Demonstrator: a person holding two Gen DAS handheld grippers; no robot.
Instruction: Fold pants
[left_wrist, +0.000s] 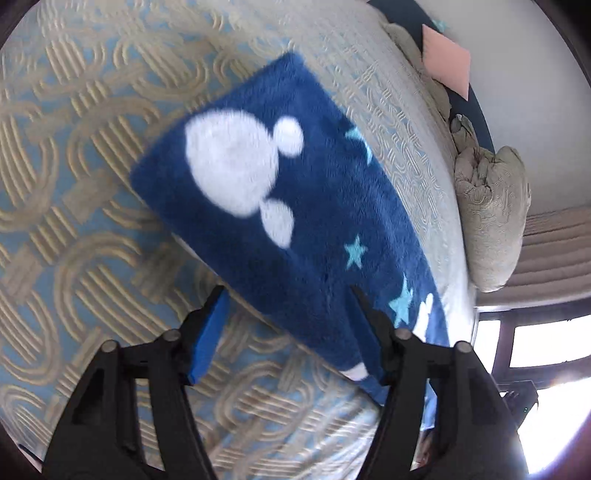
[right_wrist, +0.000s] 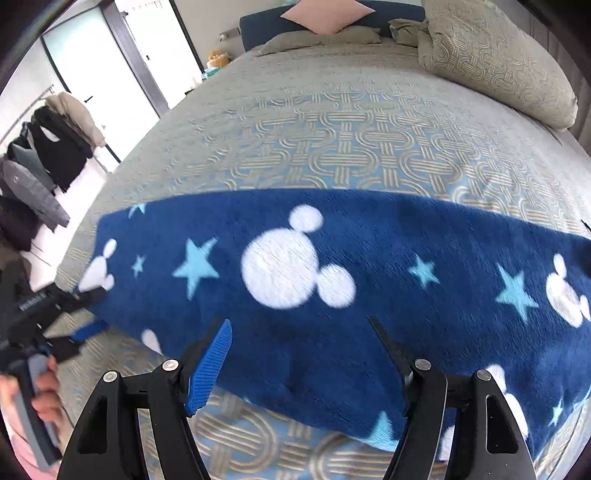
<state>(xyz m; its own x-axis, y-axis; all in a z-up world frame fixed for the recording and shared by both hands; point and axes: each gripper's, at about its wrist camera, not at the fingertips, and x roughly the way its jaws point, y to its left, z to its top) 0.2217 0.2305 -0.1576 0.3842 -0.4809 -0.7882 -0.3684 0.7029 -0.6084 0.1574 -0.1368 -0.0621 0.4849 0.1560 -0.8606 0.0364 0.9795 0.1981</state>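
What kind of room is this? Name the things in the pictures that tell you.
Most likely a bedroom. The pants lie on a big bed with a patterned cover, pillows sit at its far end, and coats hang on a rack beside it.

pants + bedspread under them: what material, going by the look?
Pants: likely plush fleece, matte; fuzzy nap with soft-edged white and light-blue prints. Bedspread: looks like woven jacquard or quilted fabric, slight sheen; raised beige interlocking loops on pale blue ground. Exact fibre can't be told.
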